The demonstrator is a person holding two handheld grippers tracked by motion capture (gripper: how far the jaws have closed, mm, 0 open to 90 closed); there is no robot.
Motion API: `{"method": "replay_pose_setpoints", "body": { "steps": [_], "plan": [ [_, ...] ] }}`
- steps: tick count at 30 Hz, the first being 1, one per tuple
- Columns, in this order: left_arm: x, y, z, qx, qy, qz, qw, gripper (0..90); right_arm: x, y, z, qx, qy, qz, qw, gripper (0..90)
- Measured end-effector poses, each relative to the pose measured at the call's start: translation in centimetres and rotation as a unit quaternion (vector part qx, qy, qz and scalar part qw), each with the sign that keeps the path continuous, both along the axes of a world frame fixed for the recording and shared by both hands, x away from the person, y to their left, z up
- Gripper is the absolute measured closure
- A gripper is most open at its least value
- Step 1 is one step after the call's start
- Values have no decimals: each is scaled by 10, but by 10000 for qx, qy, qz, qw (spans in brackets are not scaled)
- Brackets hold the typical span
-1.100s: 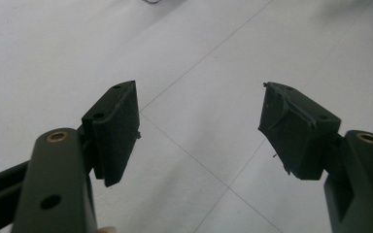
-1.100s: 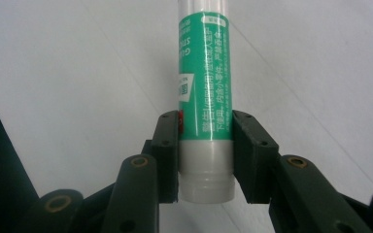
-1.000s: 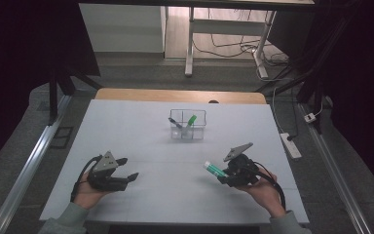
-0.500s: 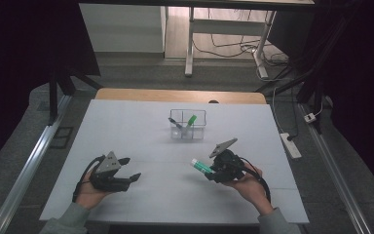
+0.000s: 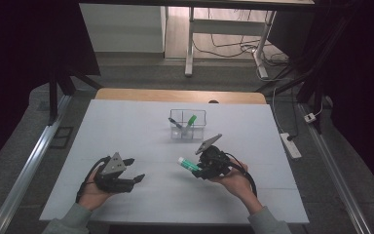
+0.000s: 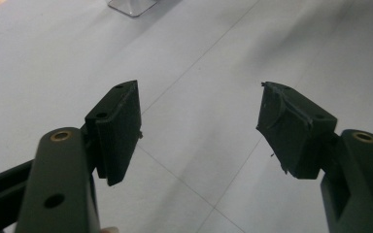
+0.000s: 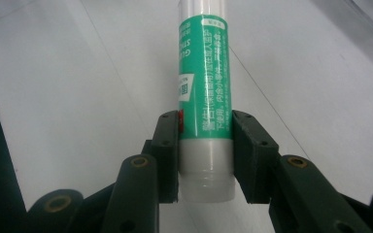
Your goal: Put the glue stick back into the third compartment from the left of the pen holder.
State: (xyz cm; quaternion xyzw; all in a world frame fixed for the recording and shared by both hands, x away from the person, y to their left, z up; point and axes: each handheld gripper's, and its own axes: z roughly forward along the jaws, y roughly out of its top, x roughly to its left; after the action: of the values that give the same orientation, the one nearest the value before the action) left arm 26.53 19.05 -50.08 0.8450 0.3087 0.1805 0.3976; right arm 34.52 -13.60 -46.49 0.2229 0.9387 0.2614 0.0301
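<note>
Right gripper (image 5: 198, 168) clamped on a green-and-white plastic glue stick (image 7: 206, 102), held just above the white table (image 5: 126, 126), near of the clear plastic divided holder (image 5: 188, 125). Left gripper (image 6: 201, 131) open, empty, at near left. Carrying step, by the look; next, lift farther and drop upright into a free compartment.

The glue stick (image 7: 205, 97) top runs past the upper edge.

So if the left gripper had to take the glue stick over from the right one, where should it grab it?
Probably the free white-capped end of the glue stick, which sticks out sideways toward the left gripper. The right gripper clamps the base, so that end is taken. Come in from the left with open jaws set across the round barrel, since its narrow width fits between flat pads.
</note>
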Motion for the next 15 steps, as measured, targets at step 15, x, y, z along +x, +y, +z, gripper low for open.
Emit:
{"method": "replay_pose_setpoints", "body": {
  "steps": [15],
  "plan": [
    [0, -15, 0, 188, -50, -158, 9997, 313, -1, 25, -4, 48, 130, 251, 9996, 651]
  ]
}}
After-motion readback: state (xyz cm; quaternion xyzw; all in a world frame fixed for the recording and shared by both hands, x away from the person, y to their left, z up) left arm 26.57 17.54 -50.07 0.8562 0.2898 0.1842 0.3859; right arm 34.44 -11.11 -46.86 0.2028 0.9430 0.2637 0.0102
